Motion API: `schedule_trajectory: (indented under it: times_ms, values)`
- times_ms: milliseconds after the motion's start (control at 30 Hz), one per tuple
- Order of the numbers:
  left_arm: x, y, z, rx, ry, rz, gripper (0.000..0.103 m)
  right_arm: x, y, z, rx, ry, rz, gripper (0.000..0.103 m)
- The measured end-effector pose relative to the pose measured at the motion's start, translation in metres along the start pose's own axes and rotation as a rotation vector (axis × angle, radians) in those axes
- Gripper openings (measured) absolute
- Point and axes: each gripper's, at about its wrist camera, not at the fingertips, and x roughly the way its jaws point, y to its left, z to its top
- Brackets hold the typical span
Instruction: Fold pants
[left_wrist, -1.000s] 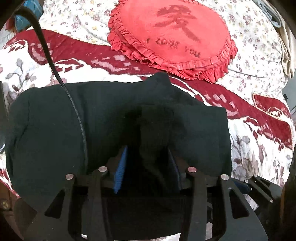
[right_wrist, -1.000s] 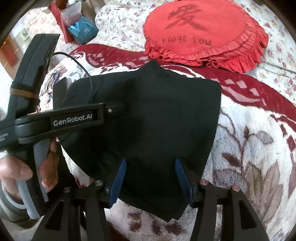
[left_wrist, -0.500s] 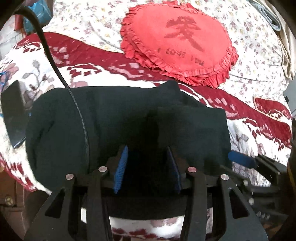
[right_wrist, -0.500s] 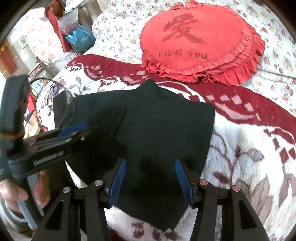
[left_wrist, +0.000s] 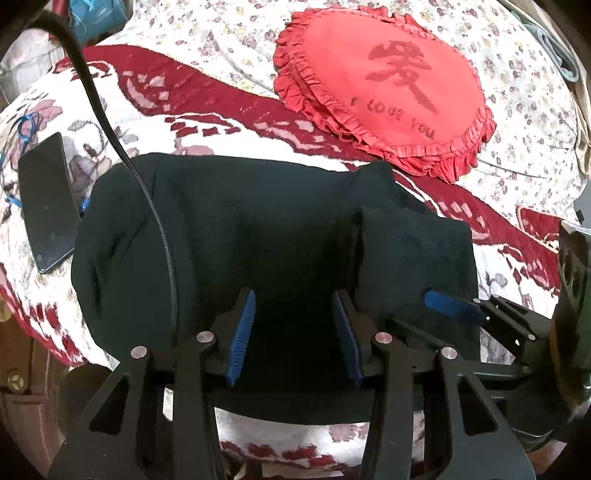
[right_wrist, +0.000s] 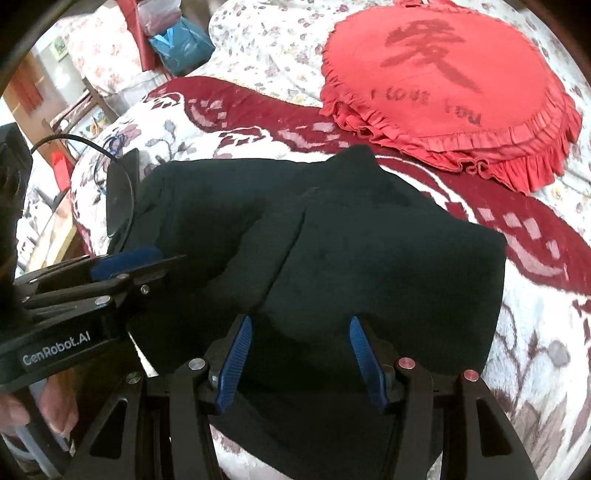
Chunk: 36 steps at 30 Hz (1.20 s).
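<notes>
The dark pants (left_wrist: 258, 229) lie folded into a thick bundle on the red-and-white floral blanket (left_wrist: 221, 103); they also show in the right wrist view (right_wrist: 351, 251). My left gripper (left_wrist: 293, 332) is open above the near edge of the bundle, with nothing between its blue pads. My right gripper (right_wrist: 301, 360) is open too, over the bundle's near right part. Each gripper shows at the side of the other's view.
A red round ruffled cushion (left_wrist: 388, 85) lies behind the pants. A black phone (left_wrist: 46, 199) lies on the blanket to the left. A black cable (left_wrist: 110, 125) crosses the pants' left end. The bed edge runs just below the bundle.
Both grippers have pulled back and up from the pants. The left gripper no longer has cloth bunched between its pads, and the bundle lies flat on the blanket.
</notes>
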Motion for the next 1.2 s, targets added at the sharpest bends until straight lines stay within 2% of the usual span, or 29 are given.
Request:
schedule_trajectory:
  times_ms: [267, 433, 500, 567, 733, 1000, 1133, 1200]
  values:
    - [-0.002, 0.008, -0.001, -0.022, 0.005, 0.0, 0.043, -0.018, -0.002, 0.006, 0.016, -0.035, 0.035, 0.054]
    - [-0.006, 0.019, -0.004, -0.048, 0.01, 0.014, 0.043, -0.005, 0.009, 0.012, -0.016, -0.009, 0.035, 0.054]
    - [-0.008, 0.025, -0.004, -0.06, 0.01, 0.02, 0.046, 0.007, 0.015, 0.013, -0.032, 0.016, 0.051, 0.055]
    - [-0.01, 0.03, -0.004, -0.079, 0.006, 0.021, 0.055, 0.011, 0.023, 0.015, -0.061, 0.023, 0.028, 0.058]
    - [-0.013, 0.042, -0.005, -0.114, 0.008, 0.019, 0.055, 0.0, 0.03, 0.024, -0.075, 0.003, 0.076, 0.058]
    - [-0.02, 0.062, -0.011, -0.164, 0.009, 0.018, 0.055, 0.007, 0.045, 0.045, -0.114, -0.006, 0.078, 0.058]
    - [-0.03, 0.083, -0.016, -0.232, 0.002, -0.001, 0.055, 0.016, 0.052, 0.057, -0.131, -0.007, 0.088, 0.058]
    - [-0.033, 0.095, -0.019, -0.281, 0.005, -0.011, 0.061, 0.023, 0.057, 0.064, -0.142, -0.003, 0.094, 0.058]
